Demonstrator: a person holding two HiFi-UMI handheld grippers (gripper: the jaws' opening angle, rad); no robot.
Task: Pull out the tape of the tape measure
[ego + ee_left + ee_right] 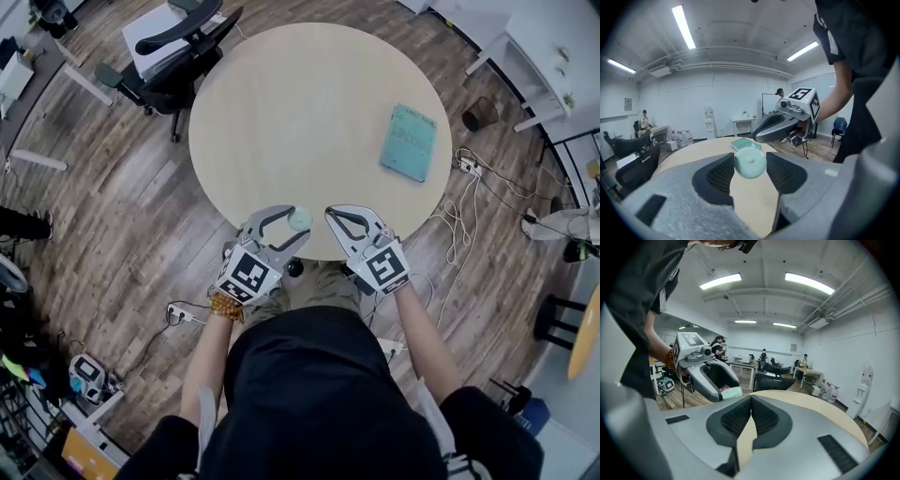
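A small round pale-green tape measure point(299, 219) is clamped between the jaws of my left gripper point(295, 223), held above the near edge of the round table point(309, 112). In the left gripper view the tape measure point(750, 162) fills the gap between the two dark pads point(719, 174). No tape is drawn out. My right gripper point(330, 217) hovers just to the right of it, jaws shut with nothing between them; its own view shows the pads point(764, 417) meeting at the tips point(751, 398), with the tape measure point(730, 392) and left gripper point(707, 373) off to the left.
A teal notebook point(409, 142) lies on the table's right side. An office chair point(178, 56) stands at the far left of the table. Cables and a power strip point(466, 167) lie on the wooden floor to the right.
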